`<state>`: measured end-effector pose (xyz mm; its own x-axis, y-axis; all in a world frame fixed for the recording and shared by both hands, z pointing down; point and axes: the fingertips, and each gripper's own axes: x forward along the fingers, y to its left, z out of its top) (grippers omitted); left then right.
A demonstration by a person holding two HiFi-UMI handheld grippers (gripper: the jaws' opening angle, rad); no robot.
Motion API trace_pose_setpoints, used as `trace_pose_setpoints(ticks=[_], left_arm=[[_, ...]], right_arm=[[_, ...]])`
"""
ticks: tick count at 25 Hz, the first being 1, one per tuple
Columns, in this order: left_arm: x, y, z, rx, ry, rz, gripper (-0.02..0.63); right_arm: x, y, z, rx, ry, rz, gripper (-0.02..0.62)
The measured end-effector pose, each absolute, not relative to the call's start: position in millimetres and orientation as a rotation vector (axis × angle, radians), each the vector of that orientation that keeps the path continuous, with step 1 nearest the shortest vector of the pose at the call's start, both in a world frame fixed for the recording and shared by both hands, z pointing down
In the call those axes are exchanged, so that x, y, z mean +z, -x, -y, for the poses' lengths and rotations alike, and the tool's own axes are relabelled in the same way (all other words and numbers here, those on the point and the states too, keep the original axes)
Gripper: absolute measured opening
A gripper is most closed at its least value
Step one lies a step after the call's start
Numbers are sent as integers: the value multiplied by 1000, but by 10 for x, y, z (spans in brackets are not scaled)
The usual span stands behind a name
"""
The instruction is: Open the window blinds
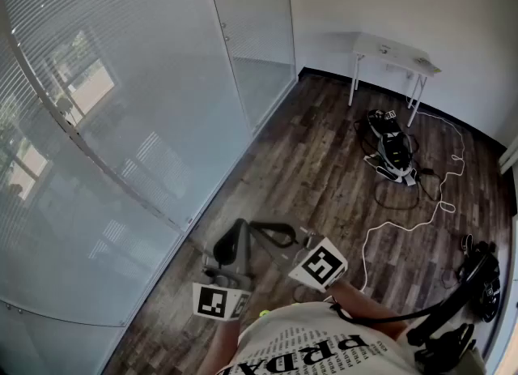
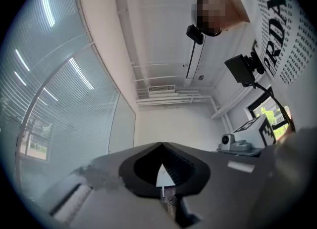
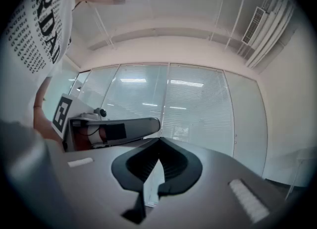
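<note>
- Blinds (image 1: 121, 122): fully lowered over the glass wall (image 1: 259, 82) along the left of the head view. Slats look turned flat, so outside shows only faintly through.
- L gripper = left gripper (image 2: 161, 146): jaws together, tips meeting, nothing between them. Pointing a bit upward; its view takes in ceiling, far wall and blinds at the left.
- R gripper = right gripper (image 3: 159, 141): jaws together too, empty. Roughly level and aimed straight at the blinds, which fill the middle of its view but stay clear of its tips.
- Head view: both grippers low-centre over the wood floor (image 1: 324, 171), just beside each other, tips close. L one nearer the blinds, neither touching them.
- Each gripper shows in the other's view: L one w/ its marker cube (image 3: 62, 114) at the left of the R gripper view, R one w/ its cube (image 2: 265, 129) at the right of the L gripper view.
- Person's white printed shirt (image 1: 316, 349) at the bottom edge.
- Rest of room: white table (image 1: 396, 53) in the far corner. Black device (image 1: 392, 151) on the floor near it, w/ a white cable (image 1: 405, 219) snaking across the boards. More black gear (image 1: 477, 284) at the right edge.
</note>
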<state>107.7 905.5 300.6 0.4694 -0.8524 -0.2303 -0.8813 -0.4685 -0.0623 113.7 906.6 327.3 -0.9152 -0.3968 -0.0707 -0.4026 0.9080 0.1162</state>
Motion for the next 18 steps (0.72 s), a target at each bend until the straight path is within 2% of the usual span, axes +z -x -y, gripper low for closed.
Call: trace_pose_setpoints(ticks=[10, 18], left_arm=[[3113, -1050, -9015, 247, 2542, -1522, -9], [3292, -1155, -9052, 245, 2575, -1537, -8]], right_arm=[[3147, -1178, -9046, 269, 580, -2909, 8], [3478, -1237, -9074, 205, 574, -3041, 8]])
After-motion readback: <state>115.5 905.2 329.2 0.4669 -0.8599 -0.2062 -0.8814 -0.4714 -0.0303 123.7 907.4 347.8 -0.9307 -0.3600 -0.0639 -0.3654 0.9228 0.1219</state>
